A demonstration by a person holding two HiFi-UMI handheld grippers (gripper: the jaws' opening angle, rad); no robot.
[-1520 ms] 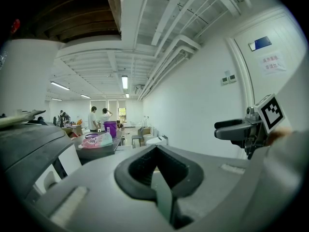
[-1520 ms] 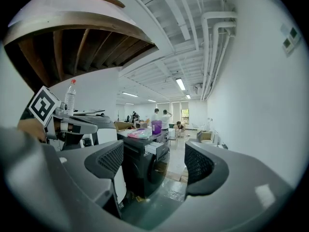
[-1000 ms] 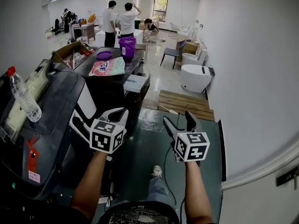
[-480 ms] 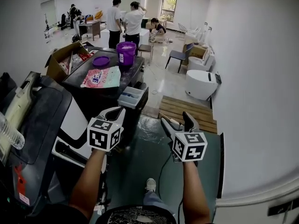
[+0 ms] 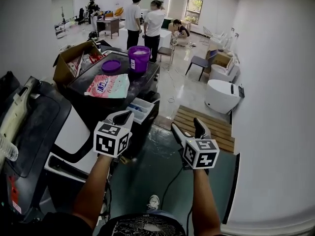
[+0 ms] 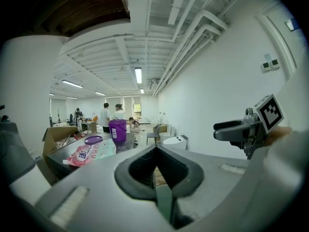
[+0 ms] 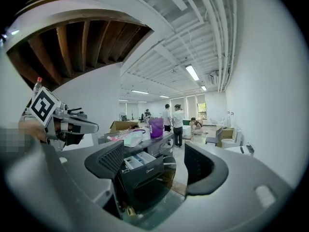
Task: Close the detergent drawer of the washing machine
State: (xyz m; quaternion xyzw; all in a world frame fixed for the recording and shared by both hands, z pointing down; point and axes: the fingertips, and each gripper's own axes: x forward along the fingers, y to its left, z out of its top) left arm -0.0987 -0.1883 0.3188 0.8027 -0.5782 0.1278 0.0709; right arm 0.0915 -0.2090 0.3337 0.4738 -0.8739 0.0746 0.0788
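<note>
Washing machine (image 5: 146,80) brought closer and lower in the head view than a second ago; both grippers are kept raised before it.

Room for movement is bounded by the white wall (image 5: 275,107) on the right and the machine's dark front on the left. Between them a strip of green floor (image 5: 157,166) is left free, with a wooden pallet (image 5: 206,124) beyond it. The detergent drawer (image 5: 140,109) is seen pulled out of the machine's upper front edge, jutting over the floor with its pale compartments exposed. The left gripper (image 5: 123,117) is held just short of the drawer, not touching it, its fingers (image 6: 140,170) pressed together on nothing. The right gripper (image 5: 189,127) is held beside it over the floor, its fingers (image 7: 203,168) spread and empty, the drawer framed between them well beyond.
</note>
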